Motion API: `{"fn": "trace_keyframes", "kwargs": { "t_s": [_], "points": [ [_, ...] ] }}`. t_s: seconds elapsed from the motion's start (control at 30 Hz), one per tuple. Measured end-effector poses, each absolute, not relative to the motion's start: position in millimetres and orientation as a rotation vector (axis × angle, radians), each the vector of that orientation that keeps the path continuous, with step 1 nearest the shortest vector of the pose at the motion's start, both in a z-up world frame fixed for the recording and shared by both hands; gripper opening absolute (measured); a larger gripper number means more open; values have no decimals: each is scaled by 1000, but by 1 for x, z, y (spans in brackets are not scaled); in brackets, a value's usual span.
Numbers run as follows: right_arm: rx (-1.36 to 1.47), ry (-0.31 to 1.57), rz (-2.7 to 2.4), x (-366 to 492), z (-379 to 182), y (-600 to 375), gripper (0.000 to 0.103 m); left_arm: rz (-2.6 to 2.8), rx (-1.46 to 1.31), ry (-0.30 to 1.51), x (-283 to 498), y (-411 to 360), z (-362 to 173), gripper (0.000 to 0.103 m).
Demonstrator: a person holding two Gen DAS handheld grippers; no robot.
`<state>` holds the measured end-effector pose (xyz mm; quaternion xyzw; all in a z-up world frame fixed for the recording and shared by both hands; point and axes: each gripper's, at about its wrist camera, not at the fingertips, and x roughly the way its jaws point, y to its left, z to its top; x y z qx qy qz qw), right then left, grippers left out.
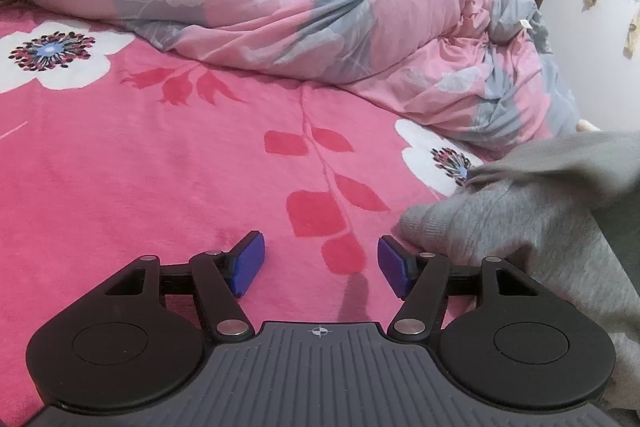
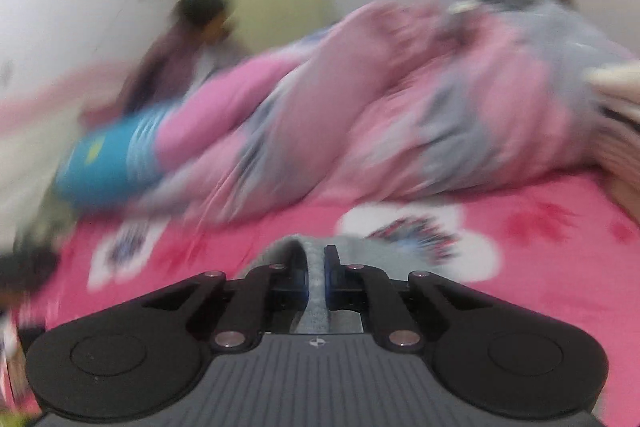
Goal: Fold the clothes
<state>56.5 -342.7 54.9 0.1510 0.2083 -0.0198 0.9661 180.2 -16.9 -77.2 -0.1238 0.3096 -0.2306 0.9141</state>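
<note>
Black tongs fill the bottom of both wrist views. Left tongs [image 1: 321,265] stand spread wide with nothing between their blue pads, hovering low over the pink flowered bed [image 1: 160,167]. Right tongs [image 2: 316,279] are clenched on a narrow ridge of the grey garment [image 2: 316,291], which rises between the pads at the lower centre of that heavily blurred view.

In the left wrist view the same grey garment [image 1: 500,227] occupies the lower right of the frame: soft, ribbed knit, bunched and rumpled, one rounded end resting on the bed just beside the right-hand pad, another part lifted and blurred above it. It shows no neat fold; as a judgement, folding is under way and unfinished. A crumpled pink and grey quilt [image 1: 320,23] lies across the upper part of the frame
</note>
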Motion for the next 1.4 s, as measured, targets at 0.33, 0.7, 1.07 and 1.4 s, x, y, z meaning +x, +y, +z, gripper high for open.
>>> {"fn": "trace_keyframes", "kwargs": {
  "t_s": [0.33,0.7,1.07,1.4],
  "points": [
    [599,516,-556,-57,-8,-474,19,-474,-259,636,180,-17,-76,63],
    [150,469,-322,-51,23,-375,75,-530,-283,603,174,-20,-71,63],
    [-437,641,120,46,-37,-196,13,-602,-256,606,167,-29,-72,63],
    [699,344,-124,9,-1,-413,10,-653,-229,581,159,-34,-71,63]
  ]
}}
